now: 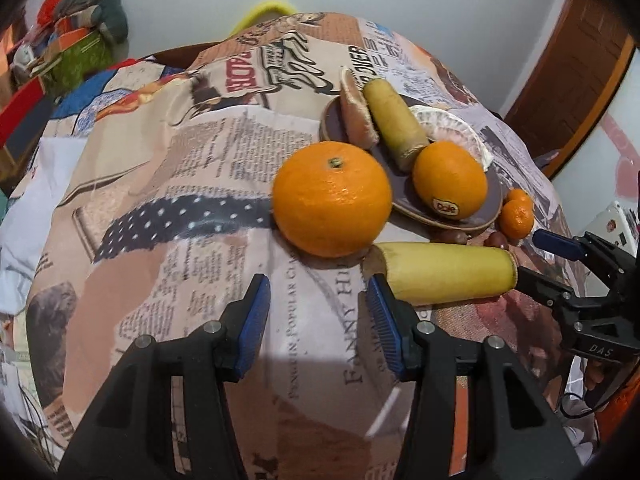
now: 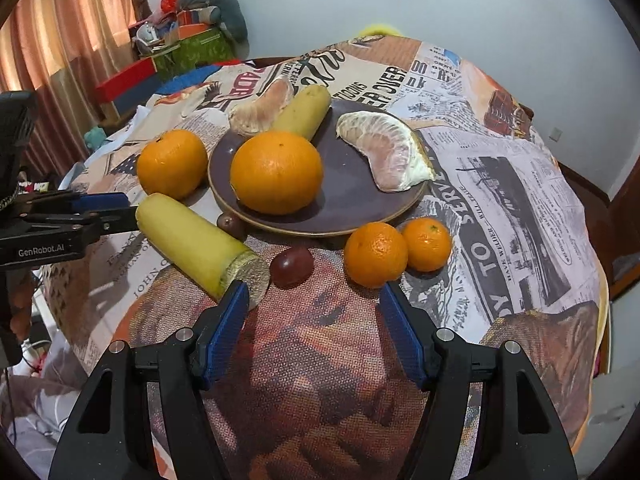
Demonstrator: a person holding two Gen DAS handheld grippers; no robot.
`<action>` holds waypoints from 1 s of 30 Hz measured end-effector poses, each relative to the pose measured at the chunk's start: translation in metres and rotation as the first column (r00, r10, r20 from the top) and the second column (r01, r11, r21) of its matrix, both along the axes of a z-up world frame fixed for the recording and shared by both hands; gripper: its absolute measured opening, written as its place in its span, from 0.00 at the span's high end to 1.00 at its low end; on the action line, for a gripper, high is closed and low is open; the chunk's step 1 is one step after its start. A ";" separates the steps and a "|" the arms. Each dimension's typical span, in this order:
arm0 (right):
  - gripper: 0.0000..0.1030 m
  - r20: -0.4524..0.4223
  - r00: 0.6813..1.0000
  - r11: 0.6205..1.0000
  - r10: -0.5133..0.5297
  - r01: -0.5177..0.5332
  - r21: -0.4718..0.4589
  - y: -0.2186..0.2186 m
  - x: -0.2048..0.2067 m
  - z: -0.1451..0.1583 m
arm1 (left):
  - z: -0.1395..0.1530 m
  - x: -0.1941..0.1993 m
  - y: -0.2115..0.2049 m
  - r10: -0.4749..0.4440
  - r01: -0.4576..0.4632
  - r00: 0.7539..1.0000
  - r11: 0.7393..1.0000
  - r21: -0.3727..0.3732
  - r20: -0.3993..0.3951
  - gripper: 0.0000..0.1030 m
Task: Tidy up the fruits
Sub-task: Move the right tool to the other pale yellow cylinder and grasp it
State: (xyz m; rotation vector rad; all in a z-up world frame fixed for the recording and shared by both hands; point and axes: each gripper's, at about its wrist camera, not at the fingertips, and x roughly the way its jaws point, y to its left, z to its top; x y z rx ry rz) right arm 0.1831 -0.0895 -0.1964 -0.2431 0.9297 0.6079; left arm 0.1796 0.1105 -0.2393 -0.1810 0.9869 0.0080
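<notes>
Left tool (image 1: 318, 294) open; banana piece (image 1: 446, 276) lying crosswise.

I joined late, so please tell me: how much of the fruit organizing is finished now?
Done: the plate already holds an orange, a banana piece and two pomelo segments. In hand: nothing; the left gripper and right gripper are both open and empty. Left on the cloth: a big orange, a second banana piece, two mandarins and small dark fruits.
</notes>
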 end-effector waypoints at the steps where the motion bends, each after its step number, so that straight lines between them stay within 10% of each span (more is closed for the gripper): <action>1: 0.37 -0.005 1.000 1.000 -0.001 0.001 0.002 0.000 0.000 0.000 | 0.000 0.001 -0.001 0.001 -0.001 1.000 1.000 0.009 -0.004 0.51; 30: 0.37 0.008 0.979 0.979 0.202 -0.202 0.027 0.042 -0.019 0.020 | 0.010 -0.045 0.011 0.041 -0.041 0.999 0.999 -0.016 -0.007 0.51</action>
